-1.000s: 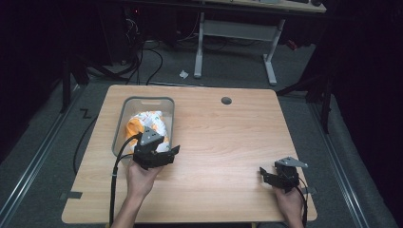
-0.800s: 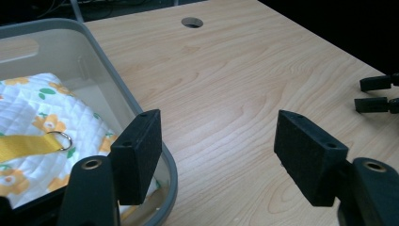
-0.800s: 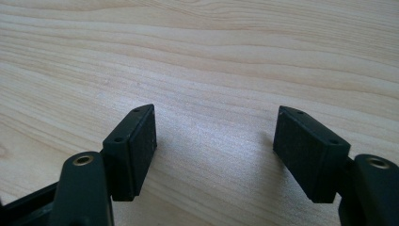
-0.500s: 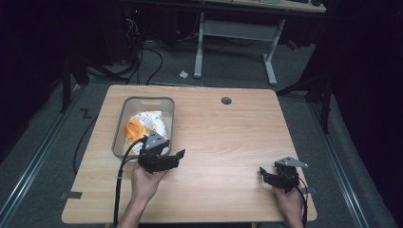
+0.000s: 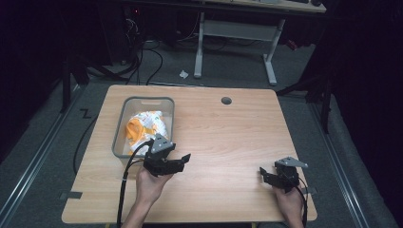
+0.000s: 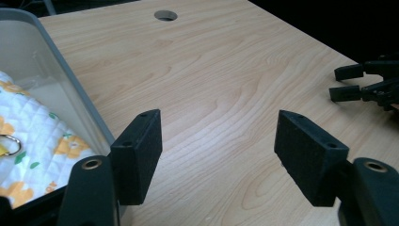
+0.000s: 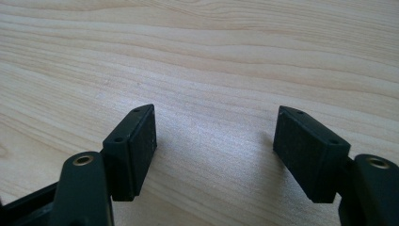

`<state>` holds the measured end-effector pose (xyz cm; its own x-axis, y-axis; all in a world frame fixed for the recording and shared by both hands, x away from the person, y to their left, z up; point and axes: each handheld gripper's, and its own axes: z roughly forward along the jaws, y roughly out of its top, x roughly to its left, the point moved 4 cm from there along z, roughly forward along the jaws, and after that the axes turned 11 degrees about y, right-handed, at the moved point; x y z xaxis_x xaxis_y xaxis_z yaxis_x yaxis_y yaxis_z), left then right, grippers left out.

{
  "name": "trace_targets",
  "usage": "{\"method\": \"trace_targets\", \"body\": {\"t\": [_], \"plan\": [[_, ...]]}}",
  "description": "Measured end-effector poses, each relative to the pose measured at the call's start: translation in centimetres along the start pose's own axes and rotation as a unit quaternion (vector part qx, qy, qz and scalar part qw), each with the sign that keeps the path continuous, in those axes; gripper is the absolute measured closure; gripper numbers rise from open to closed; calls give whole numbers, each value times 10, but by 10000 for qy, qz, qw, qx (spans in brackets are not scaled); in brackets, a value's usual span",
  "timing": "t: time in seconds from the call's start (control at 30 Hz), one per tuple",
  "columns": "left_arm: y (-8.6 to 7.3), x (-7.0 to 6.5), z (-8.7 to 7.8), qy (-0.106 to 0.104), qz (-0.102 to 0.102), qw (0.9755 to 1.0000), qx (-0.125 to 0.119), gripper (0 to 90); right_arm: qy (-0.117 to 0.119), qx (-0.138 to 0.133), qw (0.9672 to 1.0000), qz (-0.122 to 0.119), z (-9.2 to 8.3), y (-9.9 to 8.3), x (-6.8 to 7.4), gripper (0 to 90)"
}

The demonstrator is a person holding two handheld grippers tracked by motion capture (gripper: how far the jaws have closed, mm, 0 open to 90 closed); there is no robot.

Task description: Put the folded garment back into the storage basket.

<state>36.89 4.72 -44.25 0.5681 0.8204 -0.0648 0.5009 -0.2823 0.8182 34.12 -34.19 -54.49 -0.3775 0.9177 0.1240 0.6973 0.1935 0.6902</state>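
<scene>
The pale wood-grain bench (image 5: 228,137) takes up most of the high view, with a small round hole (image 5: 226,100) up around 12 o'clock. The clear grey-rimmed plastic bin (image 5: 124,124) sits over at 10 o'clock, and inside it lies a crumpled white quilted cloth with orange flowers (image 5: 145,128). The left tongs (image 5: 183,160), jaws spread apart with nothing in them, hang just beside the bin's near corner at about 8 o'clock. The right tongs (image 5: 262,173), also apart and empty, rest down at 4 o'clock, well apart from the bin.
</scene>
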Motion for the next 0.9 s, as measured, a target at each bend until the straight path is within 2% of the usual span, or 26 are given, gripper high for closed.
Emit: {"method": "trace_targets", "body": {"t": [0.53,0.9], "plan": [[-11,-17,8,-175,165,9997,38,339,1,-8,10000,2,0,0,0,310],[-20,-27,19,-389,99,9991,145,339,3,-9,10000,2,0,0,0,310]]}}
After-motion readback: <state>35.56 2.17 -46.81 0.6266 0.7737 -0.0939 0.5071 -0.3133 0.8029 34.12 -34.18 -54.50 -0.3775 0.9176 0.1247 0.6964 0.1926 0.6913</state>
